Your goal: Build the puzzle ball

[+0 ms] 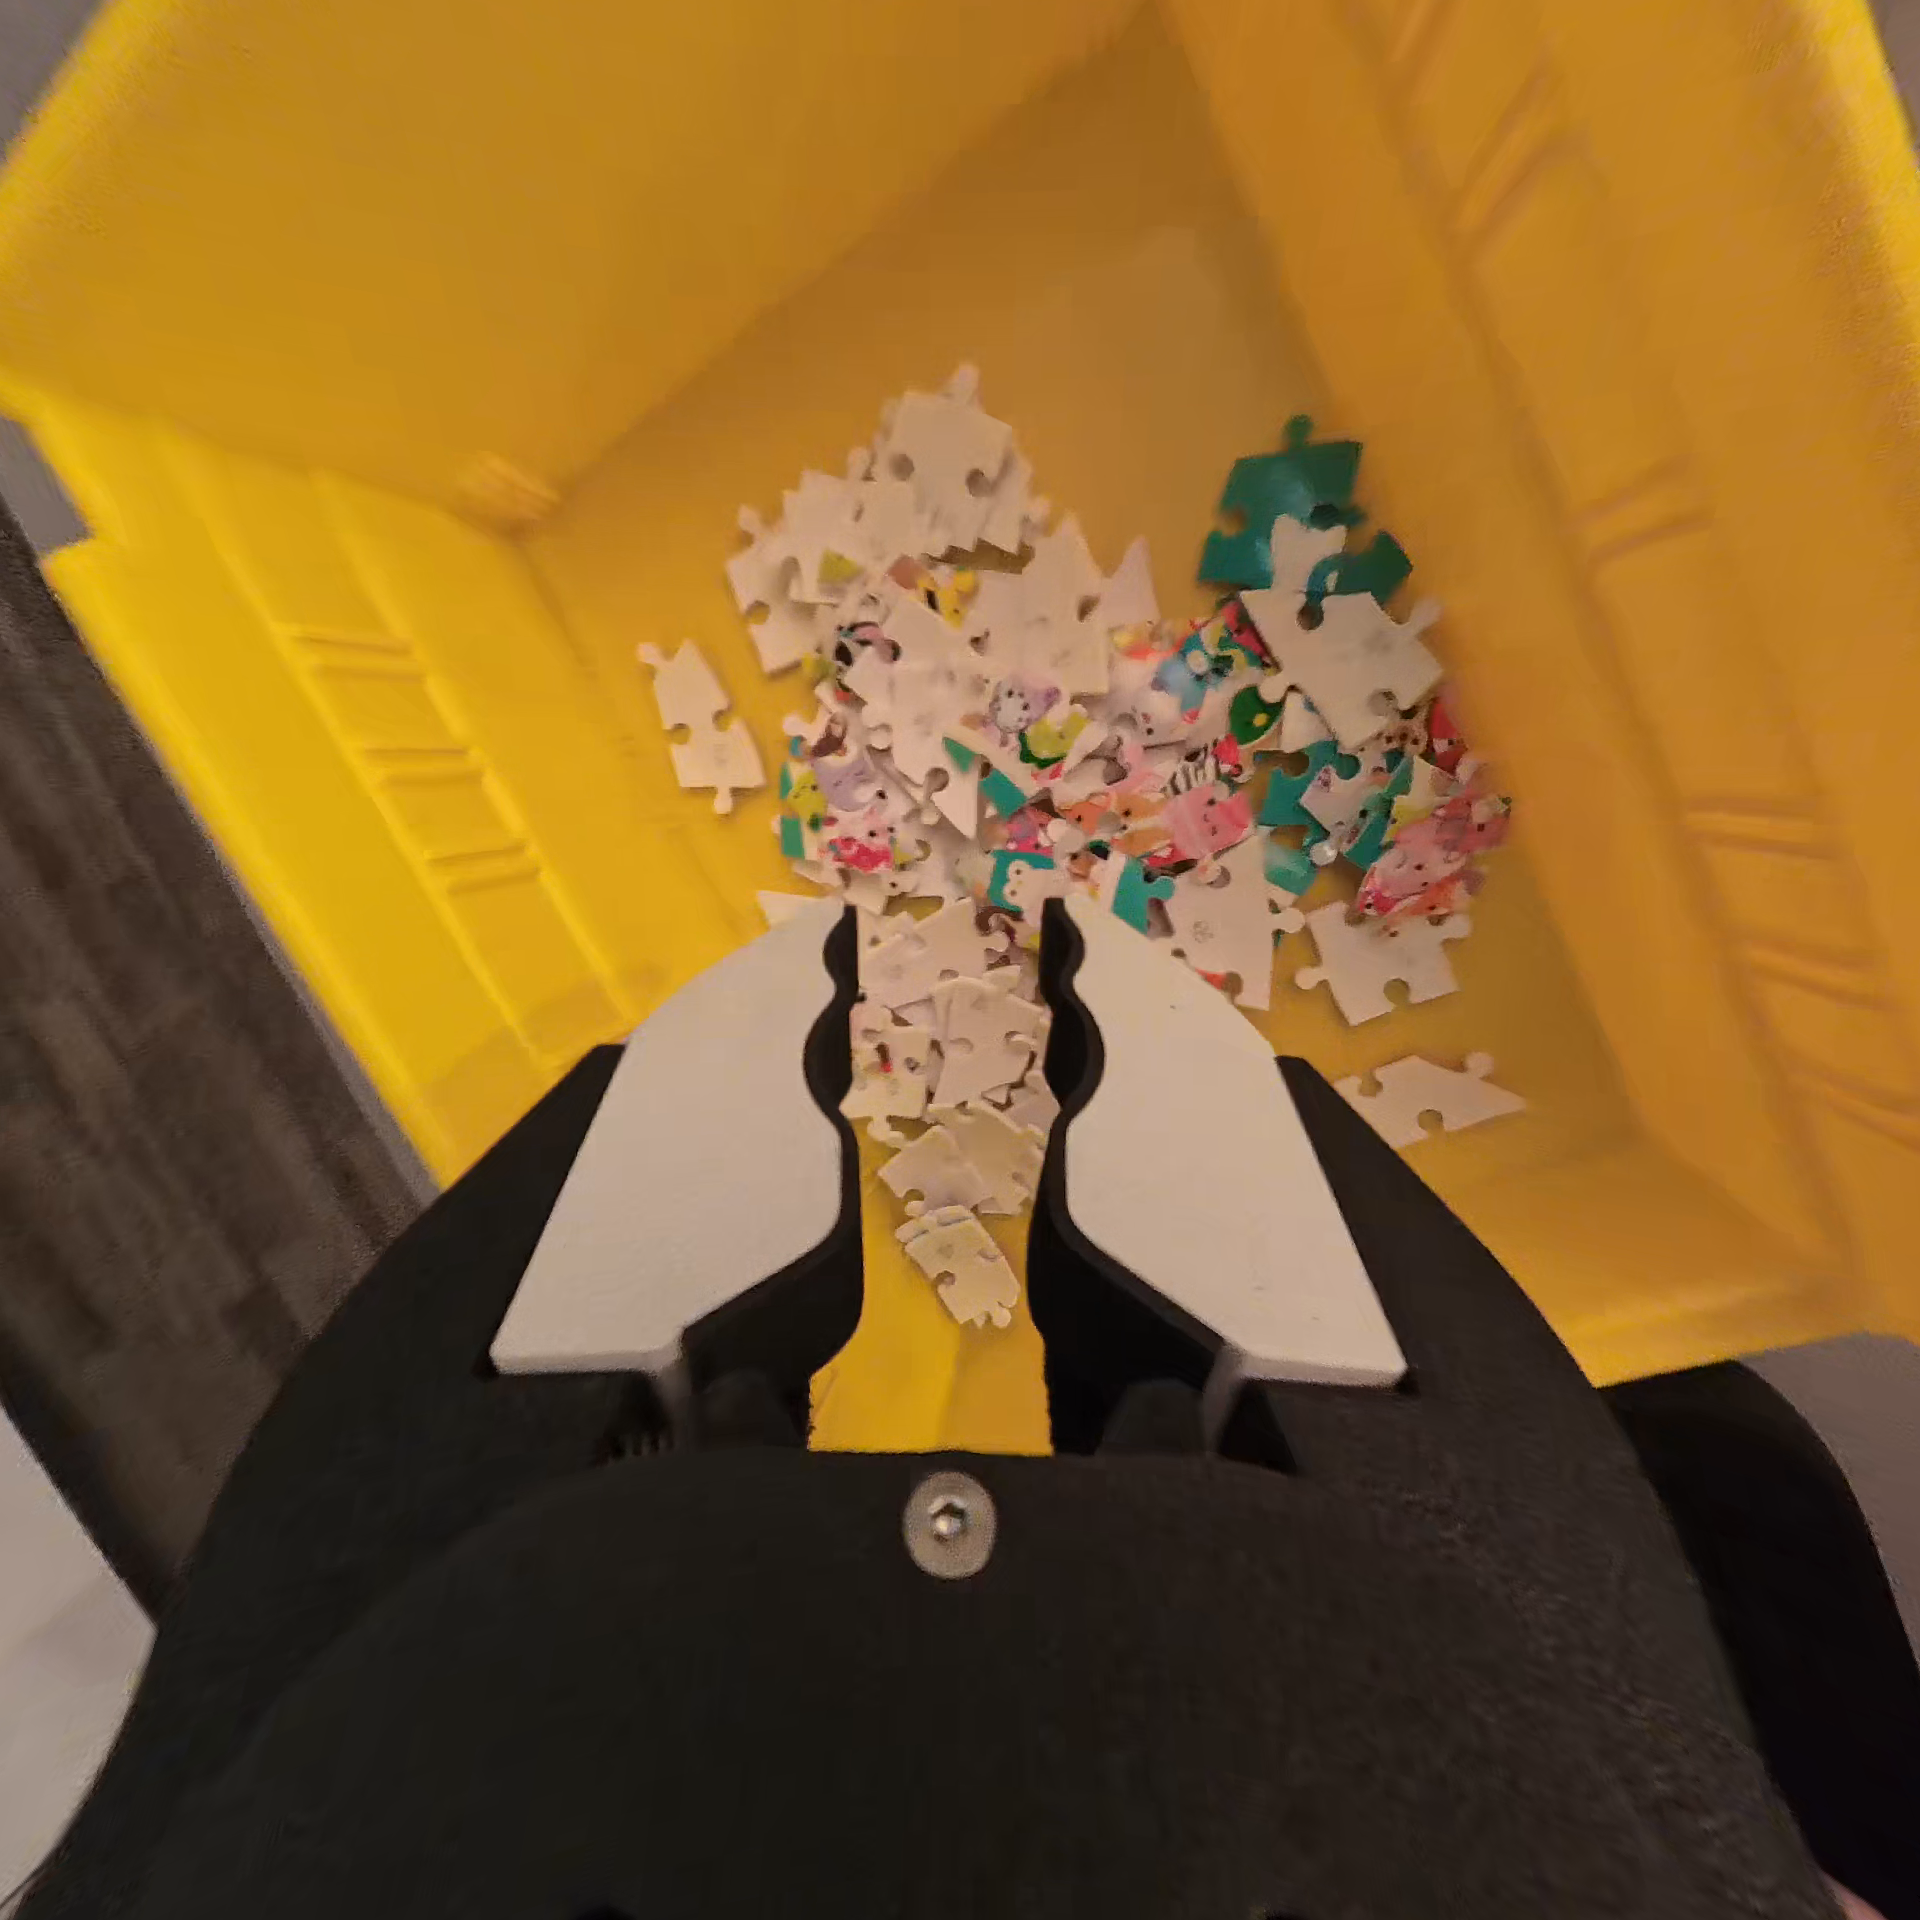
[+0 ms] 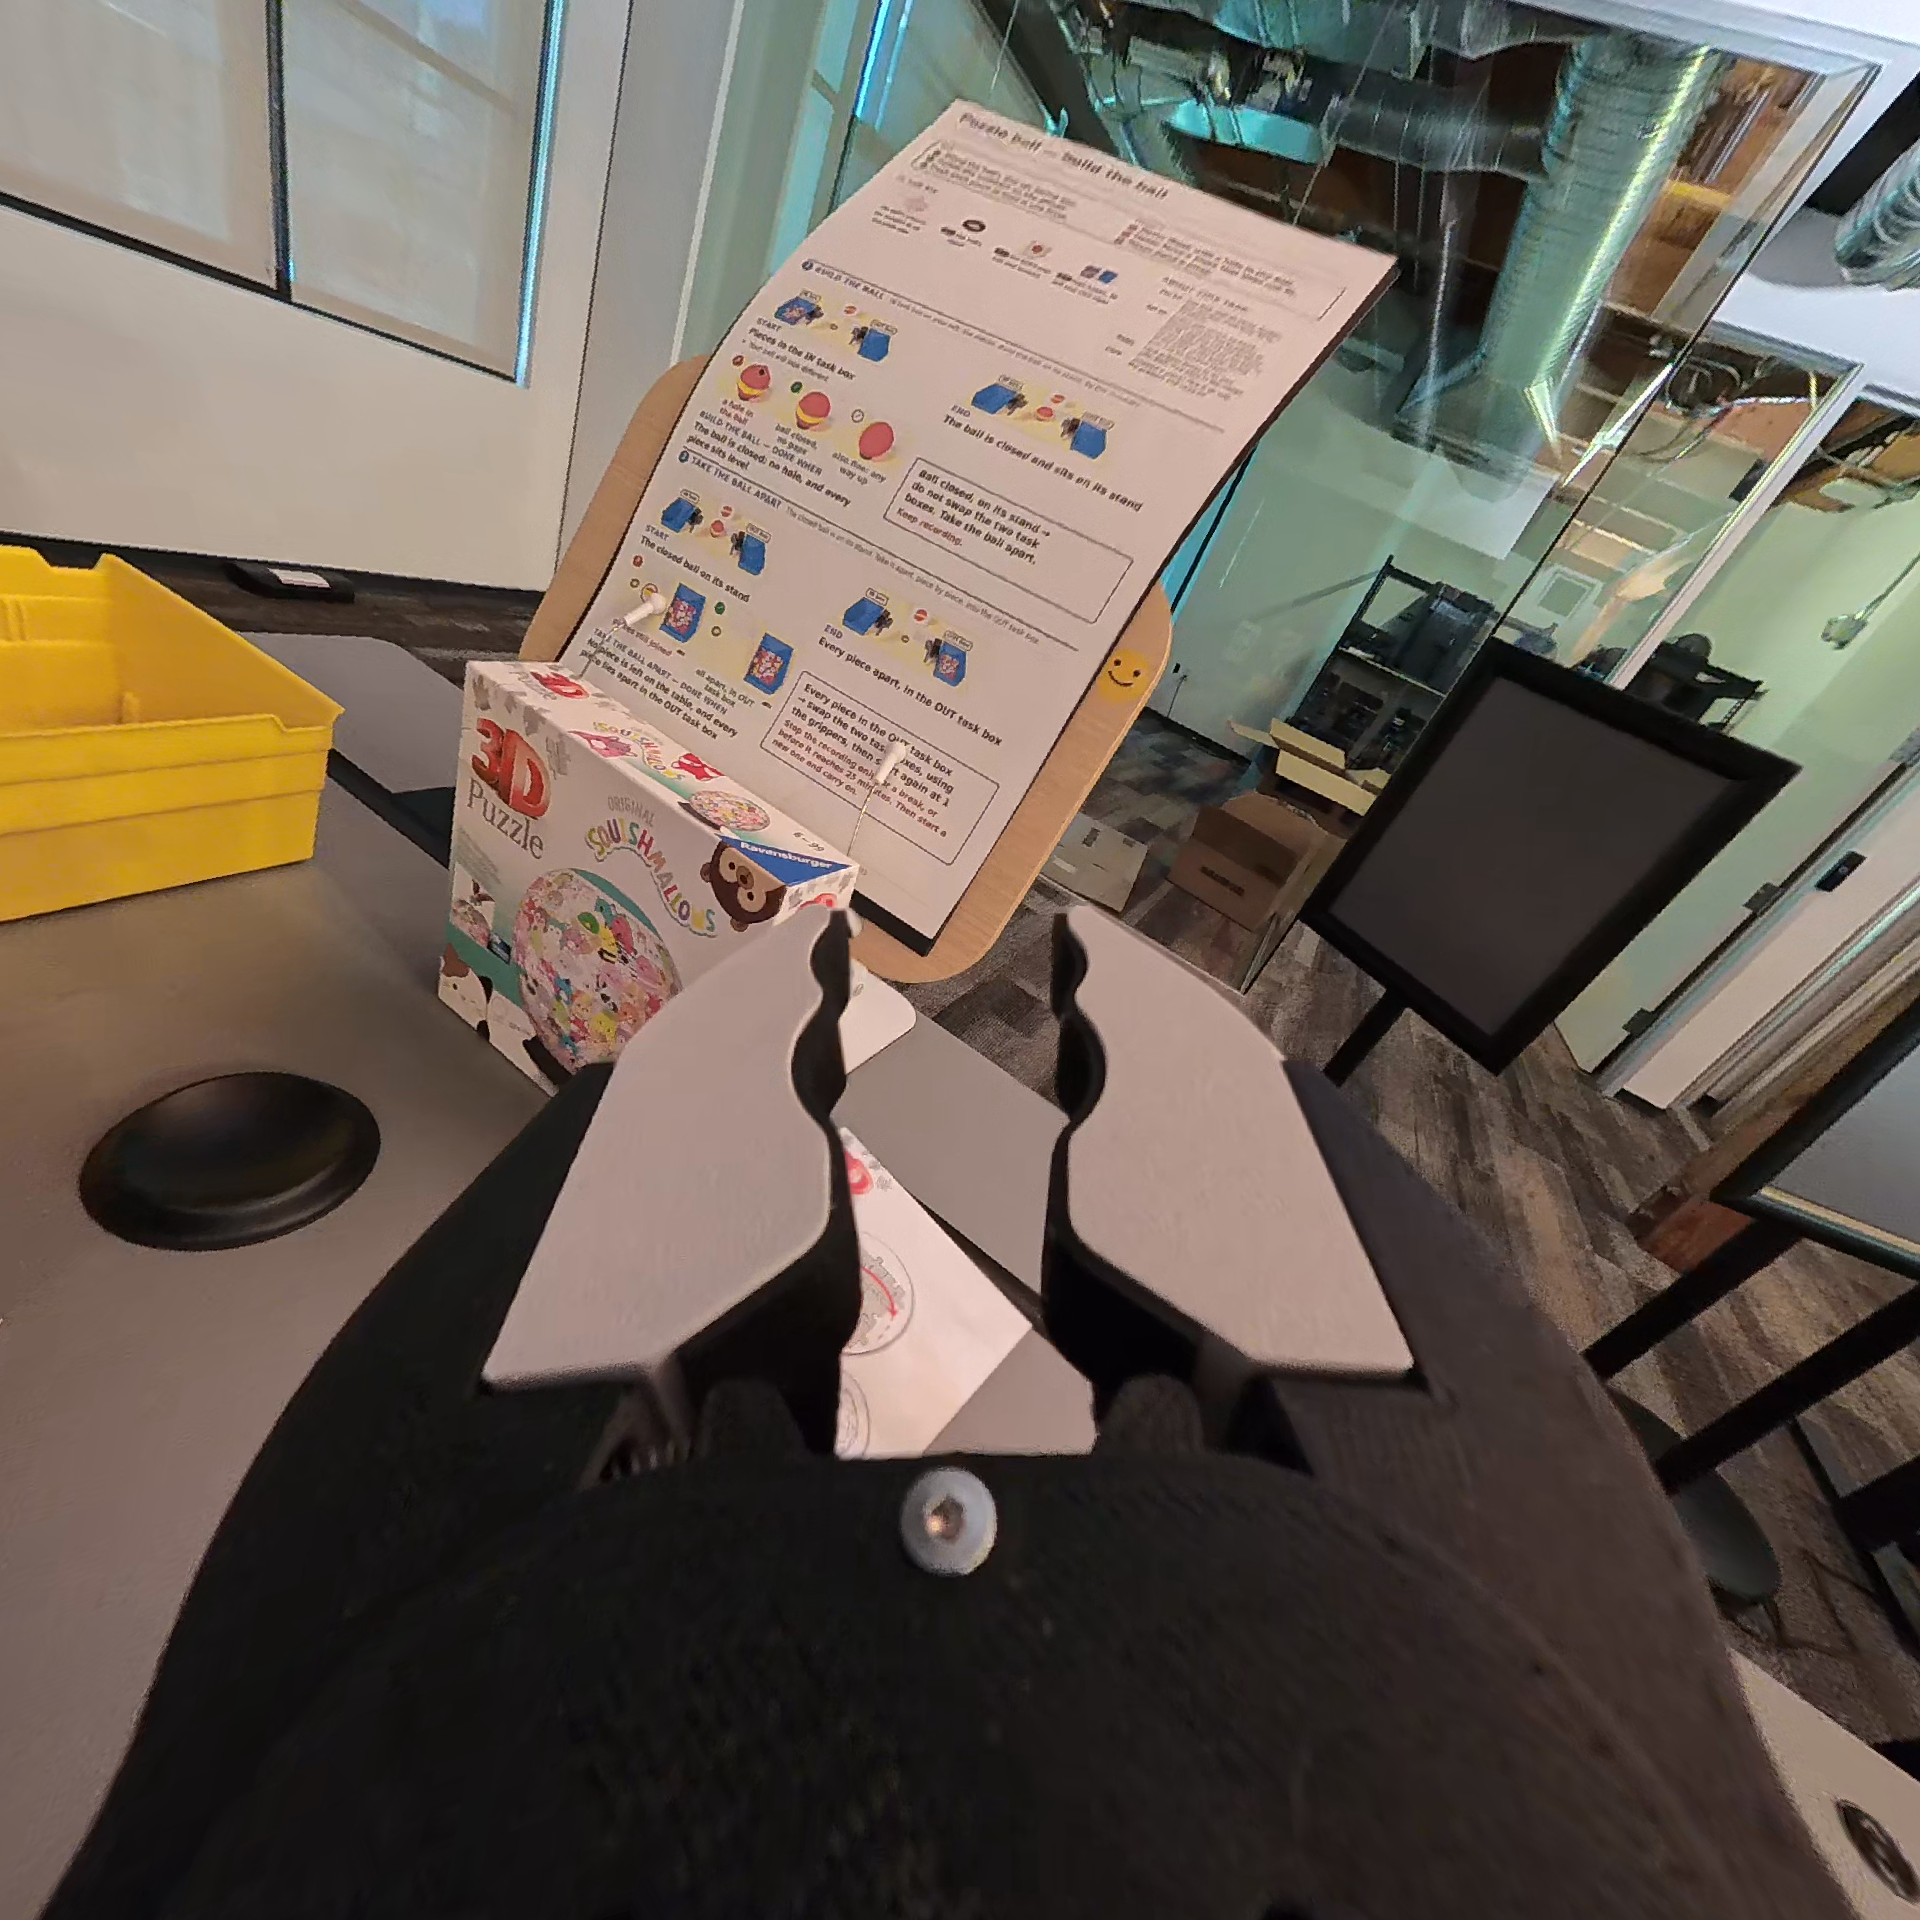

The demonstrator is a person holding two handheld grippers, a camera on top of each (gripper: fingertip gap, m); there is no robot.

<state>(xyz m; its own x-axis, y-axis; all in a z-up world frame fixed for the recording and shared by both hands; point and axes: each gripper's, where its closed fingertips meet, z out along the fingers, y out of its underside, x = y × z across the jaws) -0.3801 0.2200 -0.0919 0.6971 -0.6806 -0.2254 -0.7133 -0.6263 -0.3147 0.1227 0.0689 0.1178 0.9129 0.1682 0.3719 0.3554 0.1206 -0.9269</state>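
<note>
Black-bodied with pale grey finger plates, the left gripper [image 1: 948, 914] points down into a deep yellow plastic bin [image 1: 644, 312], its jaws parted by a narrow gap with nothing between them. Below its tips, on the bin's floor, lies a loose heap of curved puzzle pieces [image 1: 1091, 748], some white side up, others showing pink, teal and green prints; a dark teal piece [image 1: 1288, 488] sits at the heap's far right edge, and a single white piece [image 1: 701, 722] lies apart on the heap's left. The right gripper [image 2: 948, 935], of the same build, hangs above a grey worktop [image 2: 156, 1351], jaws likewise open and empty. Just beyond its tips stands the printed cardboard puzzle box [image 2: 613, 852] picturing a colourful ball. Behind the box leans an instruction sheet [image 2: 935, 499] on a rounded wooden board [image 2: 1049, 831]. Left of the box sits a shallow yellow tray [image 2: 145, 748], and nearer, a round black stand [image 2: 231, 1158] rests on the worktop. A white paper sheet [image 2: 935, 1340] lies under the right jaws.
</note>
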